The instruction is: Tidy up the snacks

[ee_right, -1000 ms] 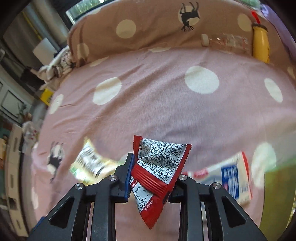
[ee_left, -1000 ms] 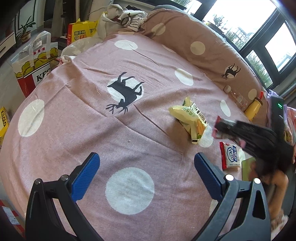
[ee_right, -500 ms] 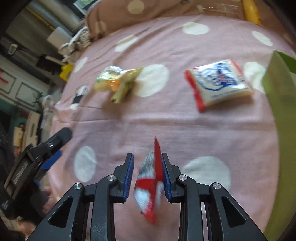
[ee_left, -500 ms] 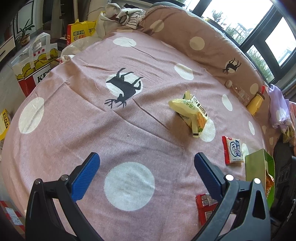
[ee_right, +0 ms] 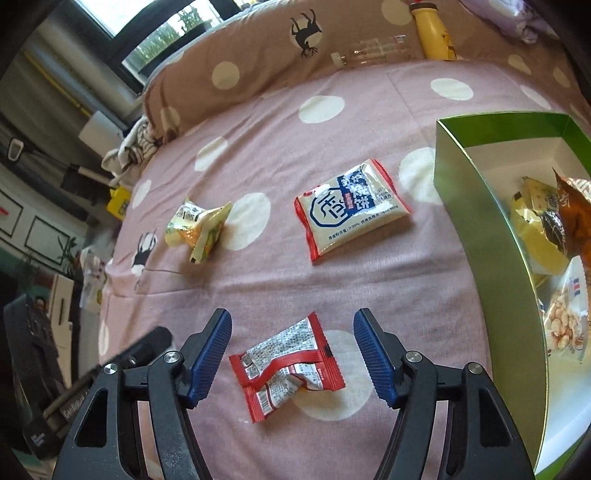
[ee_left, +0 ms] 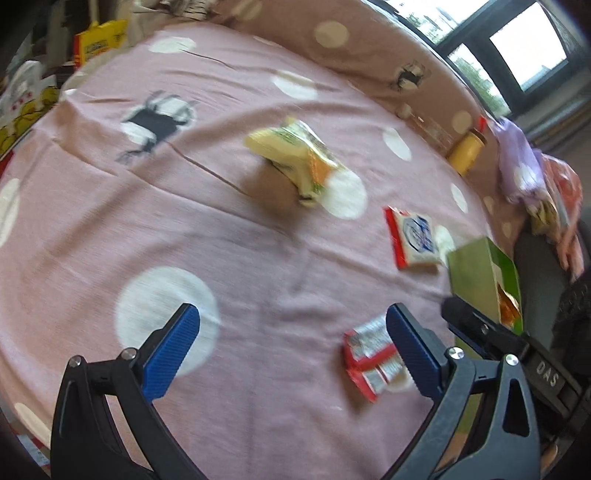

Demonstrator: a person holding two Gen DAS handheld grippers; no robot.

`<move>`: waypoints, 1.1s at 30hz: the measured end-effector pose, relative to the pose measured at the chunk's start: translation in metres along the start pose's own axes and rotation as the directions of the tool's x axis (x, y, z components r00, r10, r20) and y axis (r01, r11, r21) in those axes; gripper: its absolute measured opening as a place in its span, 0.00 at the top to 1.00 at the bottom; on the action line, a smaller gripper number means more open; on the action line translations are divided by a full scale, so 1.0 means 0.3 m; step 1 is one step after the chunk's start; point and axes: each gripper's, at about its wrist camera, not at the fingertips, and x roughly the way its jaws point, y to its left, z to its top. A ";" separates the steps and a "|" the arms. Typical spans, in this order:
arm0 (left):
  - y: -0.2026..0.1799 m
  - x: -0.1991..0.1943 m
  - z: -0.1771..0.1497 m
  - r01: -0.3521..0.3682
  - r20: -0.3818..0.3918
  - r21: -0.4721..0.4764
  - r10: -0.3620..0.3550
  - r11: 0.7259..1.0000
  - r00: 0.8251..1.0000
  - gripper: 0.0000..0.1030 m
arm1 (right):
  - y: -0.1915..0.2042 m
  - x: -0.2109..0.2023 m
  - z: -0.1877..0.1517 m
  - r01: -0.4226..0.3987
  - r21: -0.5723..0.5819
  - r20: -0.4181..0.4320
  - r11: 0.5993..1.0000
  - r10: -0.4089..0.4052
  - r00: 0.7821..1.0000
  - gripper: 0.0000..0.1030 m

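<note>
The right gripper [ee_right: 291,347] is spread wide, jaws apart and holding nothing, and directly between its blue pads lies the red snack packet [ee_right: 286,367], crumpled, printed side up, flat on the pink polka-dot bedspread [ee_right: 258,155] over a white dot. Neither pad touches it. Over on the other side, the left gripper [ee_left: 291,343] is also wide open and empty above the bedspread; from its camera the same red packet [ee_left: 373,356] sits just beside its right-hand pad, and that view is smeared with motion blur.

Moving outward, beyond the red packet, a white-and-blue packet with red edges [ee_right: 351,208] lies flat on the bed. Further left is a yellow-green packet [ee_right: 197,229], puffed and standing on its edge, well apart from the other two.

To the right stands the green box [ee_right: 480,206], open-topped with a white interior. Inside it there is a yellow packet [ee_right: 535,206], an orange-brown wrapper [ee_right: 572,206] and, nearer the camera, a clear-windowed bag of small round pieces [ee_right: 565,321]. The box rests on the bedspread just beside the white-and-blue packet.

At the far edge, against the brown dotted pillow [ee_right: 258,62], lie a yellow bottle [ee_right: 436,33] and a clear plastic bottle [ee_right: 373,51].
</note>
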 end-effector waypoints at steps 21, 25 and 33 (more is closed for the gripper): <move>-0.176 0.136 -0.142 0.090 -0.159 0.096 -0.074 0.991 0.985 0.61 | -0.055 0.138 -0.025 -0.143 0.084 -0.138 0.986 0.154 0.978 0.33; -0.182 0.129 -0.143 0.100 -0.152 0.089 -0.085 0.991 0.985 0.62 | -0.040 0.115 -0.022 -0.138 0.065 -0.120 0.988 0.145 0.982 0.33; -0.268 0.071 -0.150 0.163 -0.047 0.129 -0.158 0.978 0.986 0.62 | -0.020 -0.030 0.004 -0.117 0.004 0.023 0.993 0.117 0.993 0.33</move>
